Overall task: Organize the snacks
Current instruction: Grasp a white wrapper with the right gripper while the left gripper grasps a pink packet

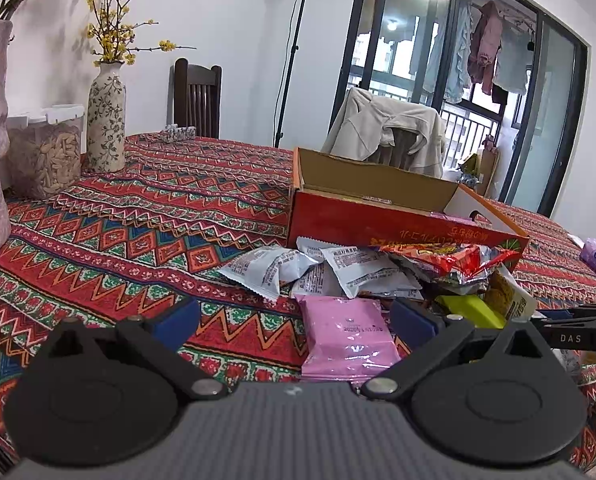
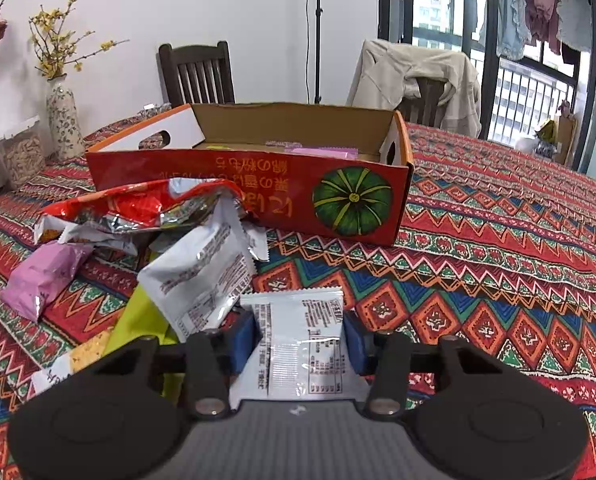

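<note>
The right gripper [image 2: 300, 340] points down at a flat white packet [image 2: 302, 340] lying between its blue fingers [image 2: 244, 340], which sit against the packet's two edges. Just left of it a second white packet [image 2: 202, 276] tilts upward over a yellow-green packet [image 2: 138, 324]. Farther left a pink packet [image 2: 42, 276] lies on the patterned table [image 2: 498, 260]. A crumpled red bag [image 2: 146, 208] rests against the front of an open red box [image 2: 258, 184] with a green pumpkin printed on it; pink packets [image 2: 326, 151] show inside. A flowered vase [image 2: 62, 120] stands at the far left.
</note>
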Demonstrator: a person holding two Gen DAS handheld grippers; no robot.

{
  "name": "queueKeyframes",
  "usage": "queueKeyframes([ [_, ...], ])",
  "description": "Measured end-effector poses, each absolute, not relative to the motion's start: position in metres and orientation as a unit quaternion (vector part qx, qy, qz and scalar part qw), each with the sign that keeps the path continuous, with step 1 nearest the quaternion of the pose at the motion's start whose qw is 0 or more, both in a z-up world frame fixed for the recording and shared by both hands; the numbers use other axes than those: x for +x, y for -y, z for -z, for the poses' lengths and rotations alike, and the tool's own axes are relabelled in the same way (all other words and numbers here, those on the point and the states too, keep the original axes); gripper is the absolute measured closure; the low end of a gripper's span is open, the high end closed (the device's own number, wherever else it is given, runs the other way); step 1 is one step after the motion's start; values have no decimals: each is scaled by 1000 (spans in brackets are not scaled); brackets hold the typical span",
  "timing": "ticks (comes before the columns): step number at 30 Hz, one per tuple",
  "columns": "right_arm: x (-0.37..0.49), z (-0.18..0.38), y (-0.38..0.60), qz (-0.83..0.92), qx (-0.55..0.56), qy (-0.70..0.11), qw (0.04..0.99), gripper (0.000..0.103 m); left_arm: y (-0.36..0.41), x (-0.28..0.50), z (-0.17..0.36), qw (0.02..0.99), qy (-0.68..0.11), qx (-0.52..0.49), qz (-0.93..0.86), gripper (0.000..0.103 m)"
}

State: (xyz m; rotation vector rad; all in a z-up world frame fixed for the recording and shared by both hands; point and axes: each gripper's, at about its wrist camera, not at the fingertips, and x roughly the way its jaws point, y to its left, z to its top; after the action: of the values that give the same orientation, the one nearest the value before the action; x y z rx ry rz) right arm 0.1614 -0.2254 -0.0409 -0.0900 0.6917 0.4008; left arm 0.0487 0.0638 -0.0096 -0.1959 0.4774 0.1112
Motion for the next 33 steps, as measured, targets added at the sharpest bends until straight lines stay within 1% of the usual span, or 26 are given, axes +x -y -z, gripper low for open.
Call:
queueKeyframes([
  [3,150,40,231,-189,-28,-307,932,59,-61,54,13,963,-247,-99,-51,0],
  [7,125,33,243,-162,-5,-238,958,59,-53,64,16,958,-265,-96,-44,0],
  [10,116,32,246,-140,-1,-215,966,59,-39,77,20,953,-288,-75,-51,0],
  [22,119,33,255,-135,23,-214,967,58,-11,123,33,933,-342,-40,-107,0],
  [24,119,33,256,-137,29,-215,967,58,-10,125,37,930,-348,-38,-112,3],
  [25,119,33,256,-138,32,-215,966,58,-10,126,39,928,-352,-37,-114,8],
  [27,120,34,258,-141,36,-215,966,58,-10,125,40,929,-351,-39,-114,9],
  [28,119,34,259,-142,39,-215,966,58,-11,124,39,929,-351,-41,-112,13],
  [29,119,34,260,-143,41,-214,965,58,-11,123,38,930,-350,-43,-109,21],
  [30,119,34,261,-145,42,-214,965,58,-10,122,37,931,-347,-43,-105,25],
  [31,119,34,261,-146,44,-214,965,58,-10,121,36,932,-345,-42,-100,35],
  [32,119,34,259,-146,44,-213,965,58,-10,120,36,934,-343,-41,-97,40],
  [33,119,34,259,-147,45,-212,965,58,-9,119,35,934,-343,-41,-93,40],
])
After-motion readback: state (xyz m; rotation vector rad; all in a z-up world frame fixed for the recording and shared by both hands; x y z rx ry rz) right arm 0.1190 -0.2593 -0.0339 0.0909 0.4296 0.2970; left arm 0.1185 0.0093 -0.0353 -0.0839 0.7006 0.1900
